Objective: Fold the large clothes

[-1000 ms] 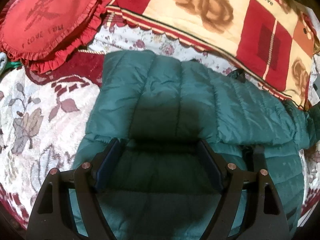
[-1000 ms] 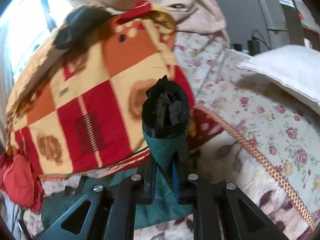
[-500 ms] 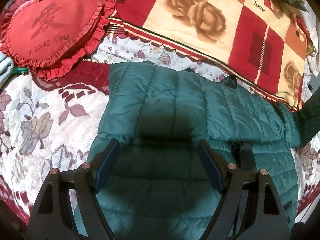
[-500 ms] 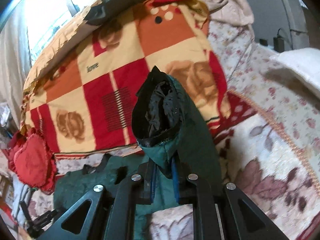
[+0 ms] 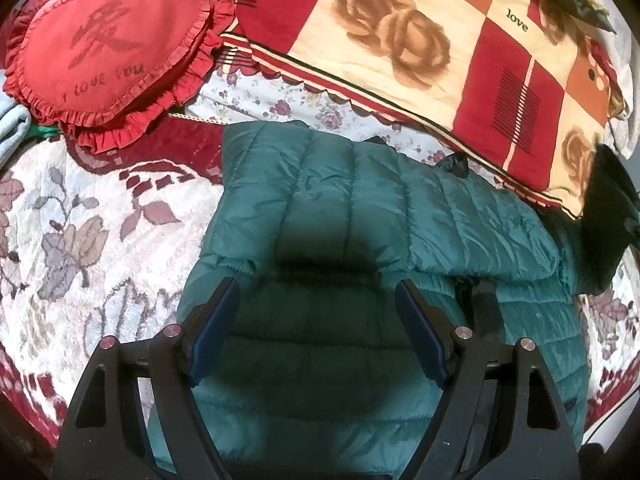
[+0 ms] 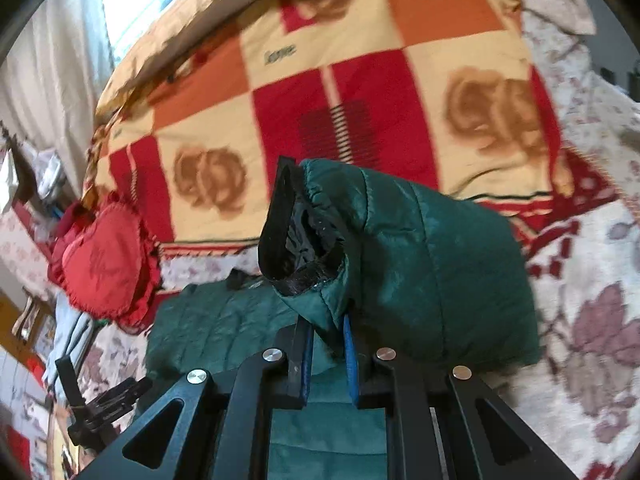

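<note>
A green quilted puffer jacket (image 5: 360, 208) lies on the bed, its upper part folded over the lower. My left gripper (image 5: 316, 286) hovers open just above the jacket's middle, with nothing between its blue pads (image 5: 212, 332). My right gripper (image 6: 326, 326) is shut on a sleeve (image 6: 420, 264) of the jacket just below the cuff (image 6: 296, 236), whose black lining faces up. The sleeve is held off the bed, over the jacket's body (image 6: 216, 328). In the left wrist view the lifted sleeve (image 5: 604, 220) shows as a dark shape at the right edge.
A red heart-shaped frilled cushion (image 5: 108, 48) lies at the far left. A red, orange and cream chequered blanket (image 5: 420, 48) with rose prints is heaped behind the jacket. The floral bedspread (image 5: 80, 232) shows on both sides. Pale blue cloth (image 5: 12, 124) lies at the left edge.
My right gripper has swung left with the sleeve, bringing it over the jacket's body; the sleeve now shows at the right edge of the left view. My left gripper has risen slightly.
</note>
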Available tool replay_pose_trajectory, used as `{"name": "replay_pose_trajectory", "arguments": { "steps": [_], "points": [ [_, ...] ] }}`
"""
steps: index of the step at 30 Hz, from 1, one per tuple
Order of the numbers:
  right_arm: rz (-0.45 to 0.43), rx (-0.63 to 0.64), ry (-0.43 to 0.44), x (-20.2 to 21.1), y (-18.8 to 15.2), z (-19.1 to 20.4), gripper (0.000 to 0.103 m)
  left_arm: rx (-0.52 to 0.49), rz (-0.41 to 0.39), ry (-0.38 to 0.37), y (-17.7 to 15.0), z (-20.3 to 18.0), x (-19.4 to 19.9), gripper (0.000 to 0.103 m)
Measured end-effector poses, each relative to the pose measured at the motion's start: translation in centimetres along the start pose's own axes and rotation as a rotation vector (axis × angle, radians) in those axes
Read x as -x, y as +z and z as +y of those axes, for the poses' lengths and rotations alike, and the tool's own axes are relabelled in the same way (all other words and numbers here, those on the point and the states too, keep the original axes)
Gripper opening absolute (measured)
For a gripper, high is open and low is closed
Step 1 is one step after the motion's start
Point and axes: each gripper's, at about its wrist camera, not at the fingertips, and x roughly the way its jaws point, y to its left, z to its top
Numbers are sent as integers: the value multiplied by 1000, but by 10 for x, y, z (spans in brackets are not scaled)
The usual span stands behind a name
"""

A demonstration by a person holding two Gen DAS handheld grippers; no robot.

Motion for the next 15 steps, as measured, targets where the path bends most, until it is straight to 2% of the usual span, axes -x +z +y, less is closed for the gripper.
{"name": "replay_pose_trajectory", "arguments": {
  "steps": [7,15],
  "points": [
    [90,67,96,-47,-20,59,13,16,2,-19,0,2,1,80],
    [195,75,187,-97,-60,98,13,43,3,-40,3,9,3,80]
  ]
}}
